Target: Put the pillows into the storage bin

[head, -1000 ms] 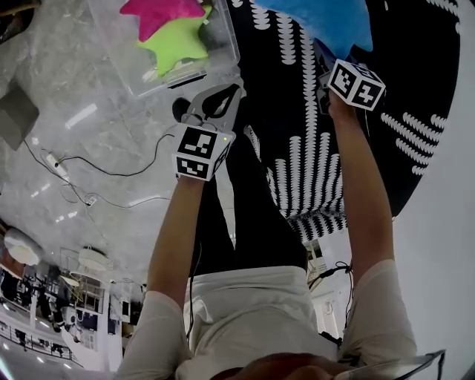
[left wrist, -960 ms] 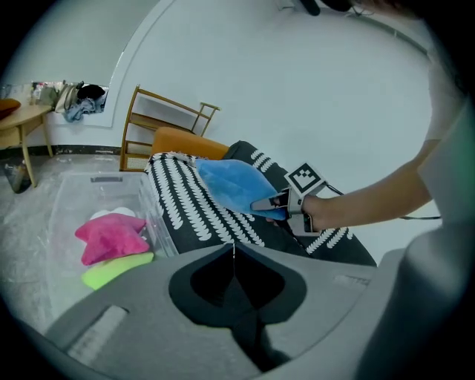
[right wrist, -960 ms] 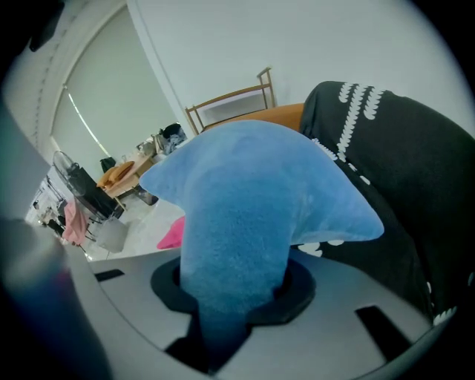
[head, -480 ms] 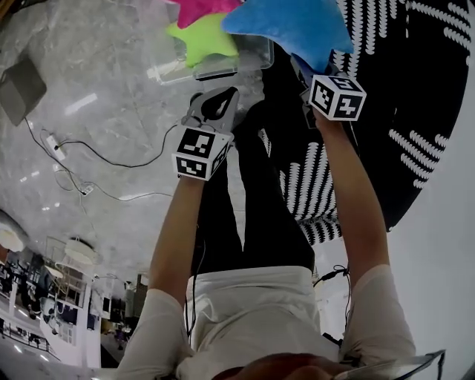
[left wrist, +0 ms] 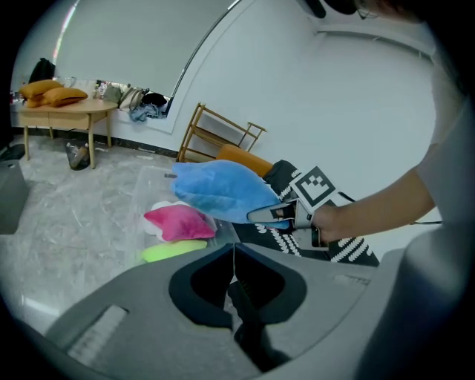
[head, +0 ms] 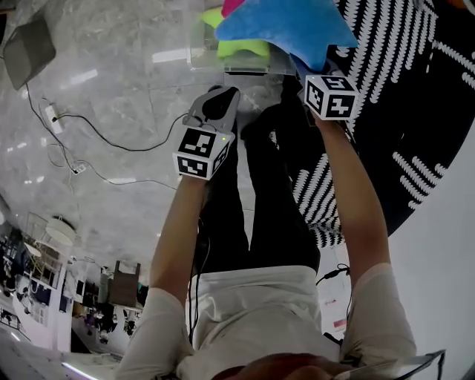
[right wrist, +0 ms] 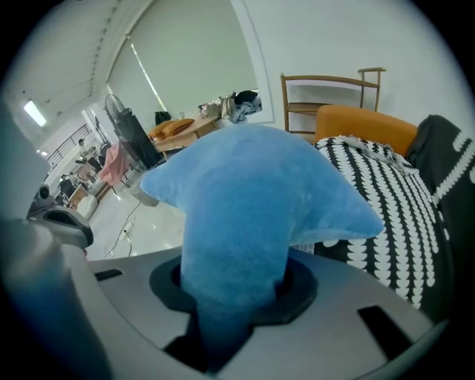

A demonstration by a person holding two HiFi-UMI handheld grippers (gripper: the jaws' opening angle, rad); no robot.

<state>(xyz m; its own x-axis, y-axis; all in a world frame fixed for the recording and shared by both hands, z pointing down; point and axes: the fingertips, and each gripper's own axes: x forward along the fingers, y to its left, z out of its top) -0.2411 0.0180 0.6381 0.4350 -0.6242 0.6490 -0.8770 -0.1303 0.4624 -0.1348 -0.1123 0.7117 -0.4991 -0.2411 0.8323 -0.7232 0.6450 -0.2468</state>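
Observation:
A blue star pillow [head: 286, 26] hangs from my right gripper [head: 303, 68], whose jaws are shut on one of its points [right wrist: 230, 297]. It hovers over the near corner of the clear storage bin [head: 199, 46]. A green pillow [head: 241, 49] and a pink pillow [head: 231, 6] lie inside the bin, partly hidden by the blue one. The left gripper view shows the blue pillow [left wrist: 223, 193] above the pink [left wrist: 182, 221] and green [left wrist: 174, 251] pillows. My left gripper [head: 215, 104] is shut and empty, just short of the bin [left wrist: 148, 185].
A black rug with white marks [head: 401, 89] lies to the right of the bin. Cables [head: 89, 137] and a flat grey thing [head: 30, 48] lie on the marble floor at the left. A wooden rack [left wrist: 219, 133] and an orange cushion [right wrist: 364, 126] stand behind.
Both grippers have travelled toward the bin. The blue pillow, earlier over the rug to the bin's right, now hangs over the bin and covers much of the pink and green pillows.

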